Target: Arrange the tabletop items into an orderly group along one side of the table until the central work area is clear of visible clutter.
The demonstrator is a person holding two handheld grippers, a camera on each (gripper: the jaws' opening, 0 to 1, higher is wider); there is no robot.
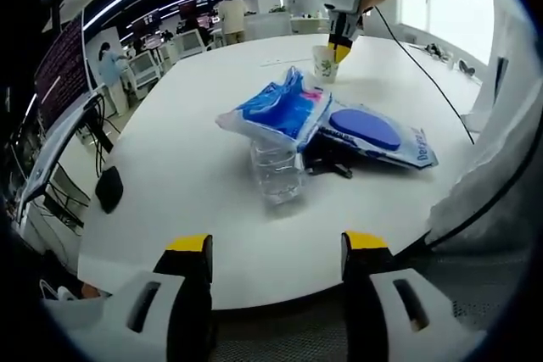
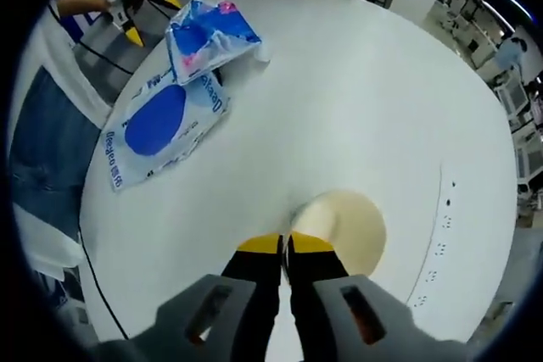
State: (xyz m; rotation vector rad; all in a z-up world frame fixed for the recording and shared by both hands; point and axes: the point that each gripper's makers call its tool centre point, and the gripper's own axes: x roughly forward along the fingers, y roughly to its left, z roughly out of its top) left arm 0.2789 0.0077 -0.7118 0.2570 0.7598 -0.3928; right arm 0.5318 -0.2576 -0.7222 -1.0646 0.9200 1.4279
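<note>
**A:** What do you see along your left jaws?

**B:** My left gripper (image 1: 276, 247) hangs at the near edge of the white table (image 1: 170, 167), its yellow-tipped jaws spread wide with nothing between them. Towards the middle of the table lies a blue and white plastic packet (image 1: 280, 112), propped up on a clear plastic bottle (image 1: 277, 171) that lies just nearer to me. Beside them, towards the table's right edge, a flat white packet with a blue oval (image 1: 373, 135) overlaps a small black thing I cannot make out. Near the far edge stands a paper cup (image 1: 325, 64), and my right gripper (image 1: 341, 50) comes down onto its rim from above. A black object (image 1: 109, 188) sits at the left edge.

**A:** And along the right jaws?

**B:** Here the right gripper (image 2: 286, 245) has its jaws pressed close together on the rim of the paper cup (image 2: 344, 225); I look straight down into its cream inside, and it stands on the table (image 2: 356, 91) well apart from the packets. The packet with the blue oval (image 2: 157, 129) lies by the table's edge nearest the person's body, with the blue and white packet (image 2: 212, 36) just beyond it, touching it. My left gripper (image 2: 131, 33) shows past that edge, held in a hand.
</note>
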